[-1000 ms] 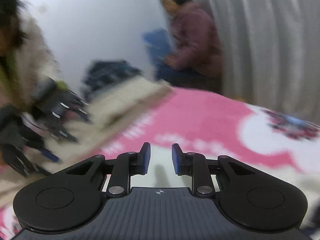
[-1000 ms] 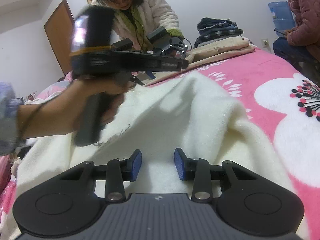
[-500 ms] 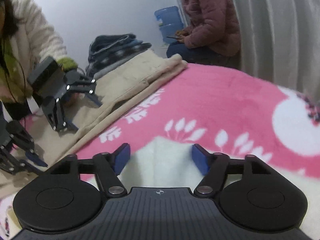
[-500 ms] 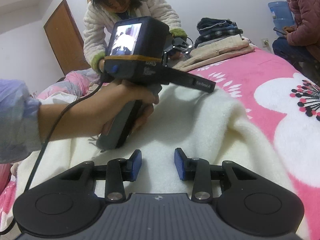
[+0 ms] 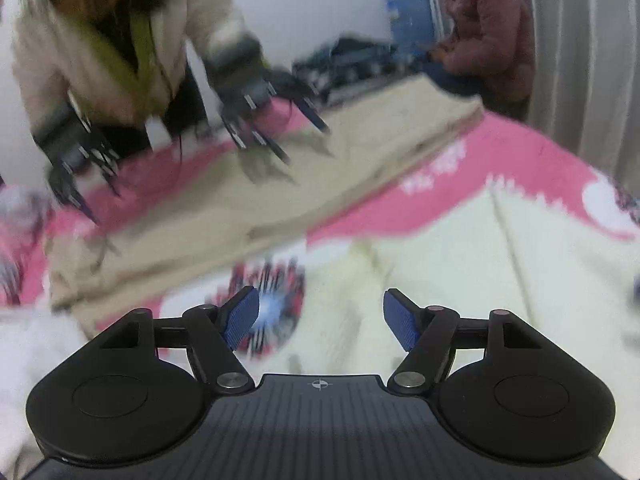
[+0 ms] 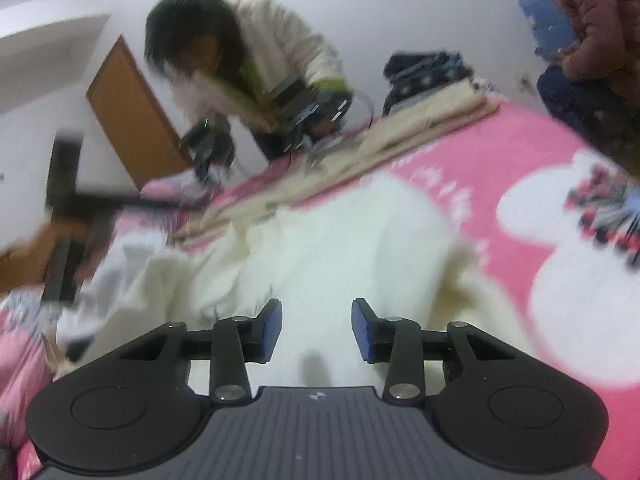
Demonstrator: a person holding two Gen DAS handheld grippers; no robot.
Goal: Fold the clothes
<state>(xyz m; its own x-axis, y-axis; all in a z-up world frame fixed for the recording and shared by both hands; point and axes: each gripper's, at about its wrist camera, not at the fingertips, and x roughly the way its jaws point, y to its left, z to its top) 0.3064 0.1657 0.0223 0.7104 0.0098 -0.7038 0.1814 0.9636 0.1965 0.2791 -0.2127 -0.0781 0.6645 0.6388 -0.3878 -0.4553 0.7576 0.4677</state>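
Observation:
A cream fleece garment (image 5: pixel 460 260) lies spread on the pink flowered blanket (image 5: pixel 520 160). My left gripper (image 5: pixel 320 300) hovers over the garment's left edge and a flower print. Its jaws are wide and still opening, with nothing between the blue pads. The right wrist view shows the same cream garment (image 6: pixel 340 248) in a heap ahead. My right gripper (image 6: pixel 316 308) is just above it; its jaws are opening too and no cloth is pinched between them. Both views are blurred.
A person in a white coat (image 5: pixel 120 40) leans over a beige garment (image 5: pixel 300 184) with two grippers of their own. A seated person in a maroon jacket (image 5: pixel 492 40), a dark clothes pile (image 6: pixel 424 68) and a brown door (image 6: pixel 132 120) stand behind.
My left gripper went from nearly shut to wide open and swung left, off the cream garment's far edge. It has left the middle of the right wrist view. The right jaws widened a little.

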